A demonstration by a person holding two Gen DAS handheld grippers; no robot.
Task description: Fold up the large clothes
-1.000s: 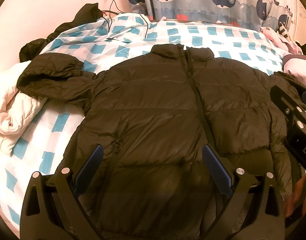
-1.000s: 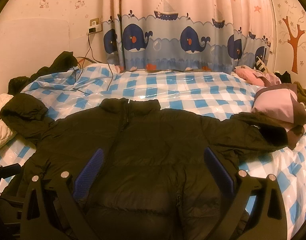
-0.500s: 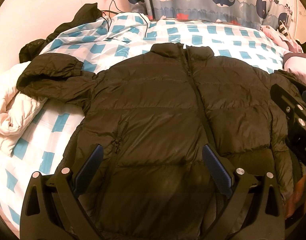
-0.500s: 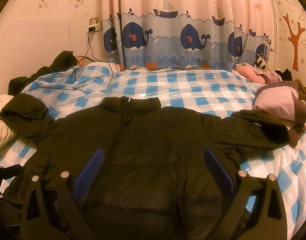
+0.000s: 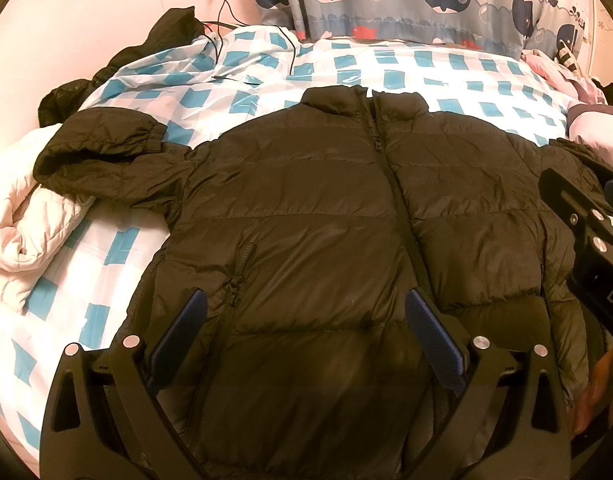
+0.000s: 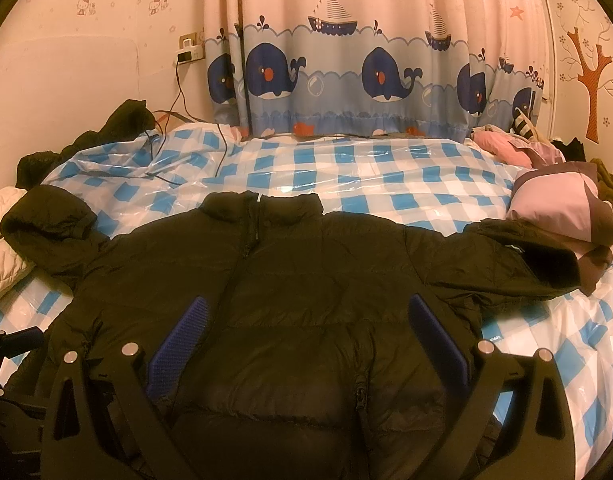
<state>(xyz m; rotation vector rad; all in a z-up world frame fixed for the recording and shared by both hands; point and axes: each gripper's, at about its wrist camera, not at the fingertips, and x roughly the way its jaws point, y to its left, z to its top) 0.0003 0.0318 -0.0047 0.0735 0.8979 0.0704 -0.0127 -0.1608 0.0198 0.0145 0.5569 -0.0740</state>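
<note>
jacket (image 5: 314, 208): black puffer, front up, zipped, flat on checked sheet (image 5: 386, 68), frame centre, collar toward curtain (image 6: 346, 60)
sleeves: left-frame one lies on white duvet (image 5: 22, 216); right-frame one reaches pink pillow (image 6: 554, 204)
left gripper (image 5: 306, 332): jaws spread wide, empty, over hem
right gripper (image 6: 306, 332): jaws spread wide, empty, over hem

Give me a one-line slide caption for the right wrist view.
Open right tongs hover above a black puffer jacket spread flat on a blue-checked bed, whale curtain behind.
</note>
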